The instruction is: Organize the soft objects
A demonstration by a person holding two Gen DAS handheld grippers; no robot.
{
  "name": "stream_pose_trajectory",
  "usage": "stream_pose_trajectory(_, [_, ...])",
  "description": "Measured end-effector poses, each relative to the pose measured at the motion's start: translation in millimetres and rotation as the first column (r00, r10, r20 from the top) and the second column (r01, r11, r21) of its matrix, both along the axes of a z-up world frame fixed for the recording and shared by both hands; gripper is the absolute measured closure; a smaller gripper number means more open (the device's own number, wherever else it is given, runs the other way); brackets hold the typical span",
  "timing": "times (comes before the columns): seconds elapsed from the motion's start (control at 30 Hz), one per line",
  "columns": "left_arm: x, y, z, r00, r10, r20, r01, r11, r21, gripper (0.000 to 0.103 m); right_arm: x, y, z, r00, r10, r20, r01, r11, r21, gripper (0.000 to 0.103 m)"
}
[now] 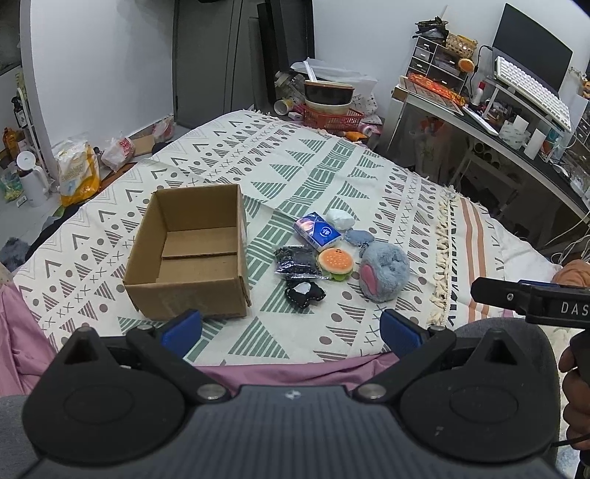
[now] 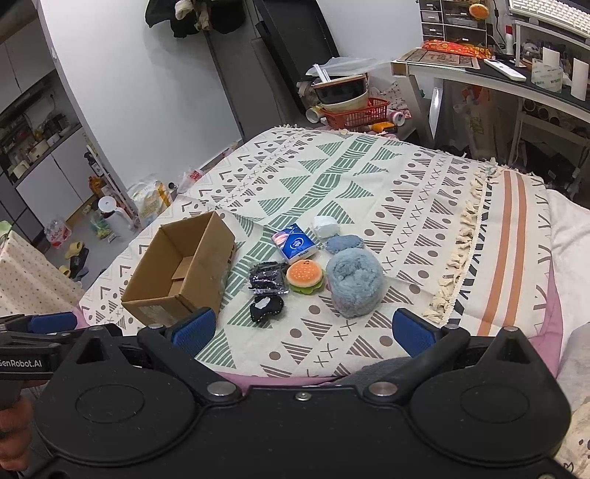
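A lived-in bedroom in a home, doubling as a study. A bed (image 1: 368,177) spread with a patterned fringed cloth fills the middle; along one wall stands a crowded desk (image 1: 516,143) with a monitor (image 1: 531,55), a white keyboard (image 1: 531,92) and small drawer units (image 1: 427,55). Bowls stacked in a red basket (image 2: 354,114), snack bags (image 1: 77,173) and a white kettle (image 1: 31,177) sit on the floor, slippers (image 2: 73,254) lie by cupboards, and dark clothes (image 2: 191,14) hang on the wall

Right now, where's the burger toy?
In both wrist views the burger toy lies on the patterned cloth, right of the cardboard box, between the black packet and fluffy blue plush.
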State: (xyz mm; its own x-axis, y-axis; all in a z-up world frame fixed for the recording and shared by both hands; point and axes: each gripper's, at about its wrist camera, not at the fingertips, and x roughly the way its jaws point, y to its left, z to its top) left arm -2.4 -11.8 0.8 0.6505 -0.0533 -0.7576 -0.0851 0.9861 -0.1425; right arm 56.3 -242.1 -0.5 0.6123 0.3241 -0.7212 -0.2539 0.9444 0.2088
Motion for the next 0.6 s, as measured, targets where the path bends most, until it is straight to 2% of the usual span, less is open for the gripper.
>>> stream_pose_trajectory(0.3, [1.7, -1.9, -0.2, 1.000, 0.001, 0.005, -0.001, 1.000, -0.001, 0.001, -1.1, -5.1, 8.6, 0.998, 0.041, 0.051, -0.040, 0.999, -0.009, 0.000])
stream_pose_trajectory(0.6, [3.8, 3.8, -0.7, 1.000, 0.010, 0.009, -0.010, 1.000, -0.022, 0.001, 3.2, -5.5, 4.7, 0.998, 0.043, 0.036, -0.043, 0.999, -0.009, 0.000])
